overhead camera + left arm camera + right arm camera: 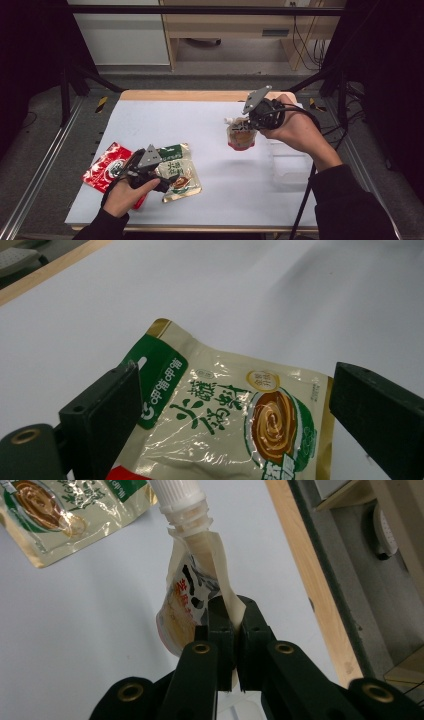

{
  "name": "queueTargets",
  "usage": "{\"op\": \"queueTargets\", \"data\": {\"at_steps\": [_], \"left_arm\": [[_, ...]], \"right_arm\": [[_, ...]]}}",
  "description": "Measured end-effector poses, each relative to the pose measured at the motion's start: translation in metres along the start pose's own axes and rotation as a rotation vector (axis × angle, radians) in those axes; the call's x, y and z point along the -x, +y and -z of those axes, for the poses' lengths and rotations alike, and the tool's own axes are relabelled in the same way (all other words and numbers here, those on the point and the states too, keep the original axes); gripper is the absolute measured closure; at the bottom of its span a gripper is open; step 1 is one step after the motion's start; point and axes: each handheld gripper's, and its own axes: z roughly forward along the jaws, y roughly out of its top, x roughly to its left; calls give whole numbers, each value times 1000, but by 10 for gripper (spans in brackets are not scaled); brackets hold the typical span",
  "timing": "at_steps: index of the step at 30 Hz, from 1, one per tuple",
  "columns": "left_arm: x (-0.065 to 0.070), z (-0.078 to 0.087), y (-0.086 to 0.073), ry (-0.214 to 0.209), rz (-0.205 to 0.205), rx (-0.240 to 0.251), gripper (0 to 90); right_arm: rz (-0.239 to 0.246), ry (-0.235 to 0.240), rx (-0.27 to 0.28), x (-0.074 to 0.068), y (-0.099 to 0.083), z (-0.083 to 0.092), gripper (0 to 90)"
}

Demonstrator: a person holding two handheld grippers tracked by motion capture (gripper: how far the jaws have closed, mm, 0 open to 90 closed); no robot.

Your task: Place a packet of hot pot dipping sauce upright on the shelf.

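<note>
While right tongs [227,645] pinch one spout pouch [192,605], left tongs [235,410] wide over two sachets [225,415].

1. Our left hand [125,192] holds the left hand-held gripper [167,181] low at the near left, jaws spread wide apart.
2. Our right hand [295,130] holds the right hand-held gripper [243,131] raised at the far right, jaws clamped together, sleeve trailing back.

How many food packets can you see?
3. A red foil packet lies at the table's near left, a green-and-cream sauce packet lies beside it, and a spouted cream pouch hangs pinched in the right gripper.
</note>
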Motion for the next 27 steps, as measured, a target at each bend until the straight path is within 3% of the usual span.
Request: {"op": "queueTargets", "data": {"at_steps": [6,13,17,20,27], "left_arm": [[-11,6,-15,40,61,26,69],[-17,13,-27,81,87,50,69],[-22,24,-43,112,118,85,71],[-26,26,-53,123,150,89,71],[-33,26,-59,135,170,84,71]], "right_arm": [[-3,-65,43,15,0,11,874],[-14,-122,62,28,-6,20,874],[-30,-158,69,36,-16,27,874],[-40,-180,71,40,-23,30,874],[-63,-214,73,47,-38,34,875]]}}
